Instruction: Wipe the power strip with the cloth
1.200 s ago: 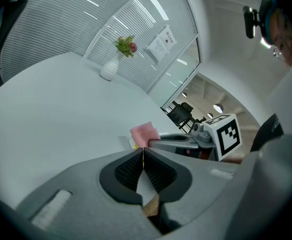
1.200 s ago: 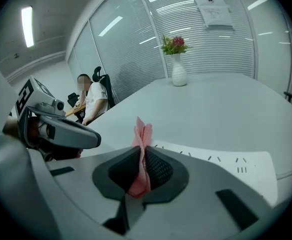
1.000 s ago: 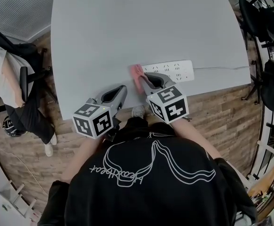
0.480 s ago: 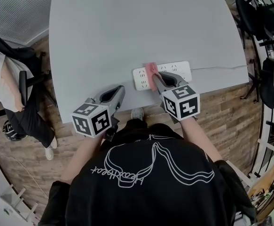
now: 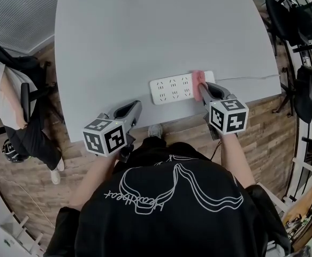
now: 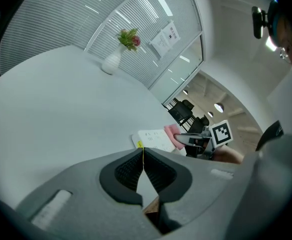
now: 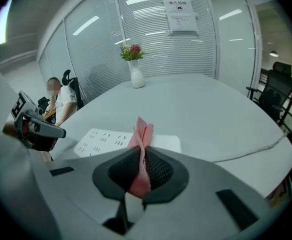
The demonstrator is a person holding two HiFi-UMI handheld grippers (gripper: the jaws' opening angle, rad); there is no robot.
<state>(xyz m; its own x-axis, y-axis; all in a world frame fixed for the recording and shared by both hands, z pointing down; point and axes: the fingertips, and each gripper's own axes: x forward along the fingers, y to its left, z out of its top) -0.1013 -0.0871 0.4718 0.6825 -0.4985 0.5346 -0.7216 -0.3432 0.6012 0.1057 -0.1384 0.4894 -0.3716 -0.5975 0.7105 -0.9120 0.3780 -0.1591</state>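
Right hand-held gripper (image 5: pixel 203 88), clamped on the pink cloth (image 5: pixel 198 77), has swept along the power strip (image 5: pixel 170 89) from its left end to the cord (image 5: pixel 246 78) end, so this pass looks nearly finished. Left hand-held gripper (image 5: pixel 136 106) waits closed and empty at the grey counter (image 5: pixel 145 31) edge. A vase (image 7: pixel 135 73) and blinds (image 7: pixel 151 39) stand beyond.

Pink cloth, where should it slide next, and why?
Probably leftward along the white power strip. The right gripper pinches the pink cloth at the strip's right end, near the cord, so the rest of the strip lies uncovered to its left.
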